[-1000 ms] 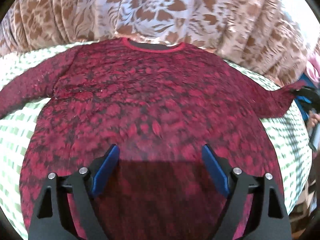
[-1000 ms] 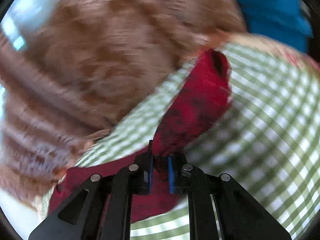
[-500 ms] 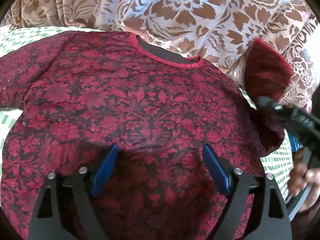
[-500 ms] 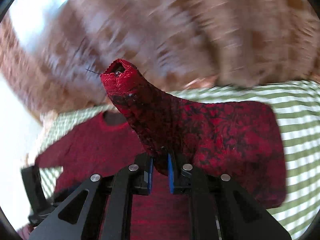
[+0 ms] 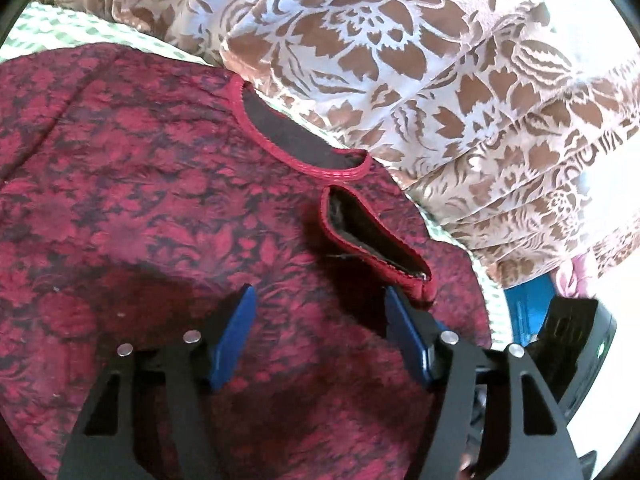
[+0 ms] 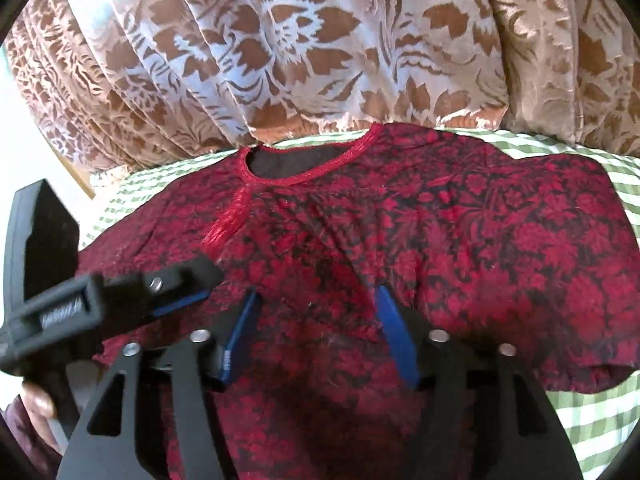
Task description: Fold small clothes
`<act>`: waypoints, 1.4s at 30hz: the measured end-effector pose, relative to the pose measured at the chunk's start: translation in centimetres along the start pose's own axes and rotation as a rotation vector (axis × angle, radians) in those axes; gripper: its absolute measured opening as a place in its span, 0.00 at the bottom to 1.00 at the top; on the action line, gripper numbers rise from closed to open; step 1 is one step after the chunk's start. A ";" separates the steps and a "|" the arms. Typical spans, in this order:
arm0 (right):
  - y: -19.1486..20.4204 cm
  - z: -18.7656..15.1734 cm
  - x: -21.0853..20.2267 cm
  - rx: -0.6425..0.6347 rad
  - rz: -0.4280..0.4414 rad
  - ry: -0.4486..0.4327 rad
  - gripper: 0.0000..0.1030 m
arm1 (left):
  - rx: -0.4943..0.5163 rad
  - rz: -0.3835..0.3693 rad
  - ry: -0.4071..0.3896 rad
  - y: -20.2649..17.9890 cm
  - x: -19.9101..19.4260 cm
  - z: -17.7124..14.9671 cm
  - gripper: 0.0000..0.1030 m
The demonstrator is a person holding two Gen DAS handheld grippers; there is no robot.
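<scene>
Cloth filled my left wrist view: the red floral top (image 5: 140,184) lay flat on the checked sheet (image 5: 60,28), its sleeve cuff (image 5: 376,240) folded onto the chest beside my left gripper (image 5: 320,312), jaws wide and empty. From the right wrist view, my right gripper (image 6: 316,316) hovered over the top's folded side, jaws wide, below the neckline (image 6: 304,164).

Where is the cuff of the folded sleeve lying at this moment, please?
In the left wrist view, the cuff lies on the red top's chest, right of centre, just below the neckline.
</scene>
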State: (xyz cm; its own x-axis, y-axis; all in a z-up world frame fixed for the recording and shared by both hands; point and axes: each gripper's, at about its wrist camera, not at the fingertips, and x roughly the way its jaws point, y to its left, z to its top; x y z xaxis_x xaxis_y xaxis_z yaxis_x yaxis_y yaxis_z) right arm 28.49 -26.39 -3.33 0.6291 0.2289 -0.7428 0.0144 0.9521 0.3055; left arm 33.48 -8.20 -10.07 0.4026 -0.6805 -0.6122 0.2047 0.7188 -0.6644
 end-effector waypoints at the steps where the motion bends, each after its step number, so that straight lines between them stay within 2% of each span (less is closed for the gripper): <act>1: -0.2 0.0 -0.4 0.001 -0.001 -0.001 0.63 | -0.010 -0.012 0.003 0.0 0.0 0.0 0.68; 5: -0.7 -1.0 -1.8 0.009 0.009 -0.016 0.66 | -0.041 -0.026 0.011 0.2 -0.1 -0.1 0.70; 10: -2.5 -3.0 -3.0 0.054 0.000 -0.021 0.66 | -0.183 -0.113 -0.003 1.7 -0.6 -0.4 0.76; 14: -5.9 -4.3 -3.0 0.207 -0.008 -0.025 0.66 | -0.196 -0.116 -0.007 1.6 -0.7 -0.4 0.76; 17: -7.7 -4.9 -2.9 0.287 0.016 -0.031 0.66 | -0.148 -0.066 0.017 0.5 0.4 -0.3 0.75; 18: -7.8 -5.0 -3.0 0.297 0.021 -0.035 0.66 | -0.127 -0.041 0.023 0.0 1.0 -0.3 0.72; 20: -8.0 -4.9 -3.5 0.305 0.023 -0.056 0.70 | -0.097 -0.011 0.040 -0.7 1.9 -0.1 0.50; 21: -8.2 -4.9 -3.8 0.316 0.024 -0.070 0.72 | -0.079 0.003 0.058 -1.0 2.5 0.0 0.26; 22: -8.7 -4.9 -4.2 0.345 0.022 -0.093 0.76 | -0.061 0.010 0.076 -1.3 3.1 0.1 0.15; 24: -9.7 -4.8 -4.6 0.393 0.037 -0.113 0.76 | -0.027 0.033 0.078 -1.7 3.5 0.3 0.13; 27: -11.5 -4.6 -5.0 0.444 -0.004 -0.131 0.80 | 0.018 0.054 0.059 -2.4 3.1 0.5 0.11; 33: -14.0 -4.4 -5.6 0.548 0.044 -0.178 0.82 | 0.025 0.087 -0.058 -1.8 -1.0 2.9 0.10; 36: -13.7 -4.0 -5.3 0.541 0.058 -0.170 0.82 | 0.033 0.100 -0.094 -1.5 -2.8 3.8 0.10; 42: -10.8 -3.1 -5.2 0.481 0.099 -0.155 0.82 | 0.053 0.183 -0.169 0.3 -6.0 4.7 0.10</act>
State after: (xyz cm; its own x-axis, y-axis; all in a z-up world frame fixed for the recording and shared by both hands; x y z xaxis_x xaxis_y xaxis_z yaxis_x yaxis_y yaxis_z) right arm 22.65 -37.24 -4.68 0.7528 0.2460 -0.6105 0.2820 0.7176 0.6369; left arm 35.33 -3.23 -4.50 0.5795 -0.5081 -0.6372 0.1590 0.8373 -0.5231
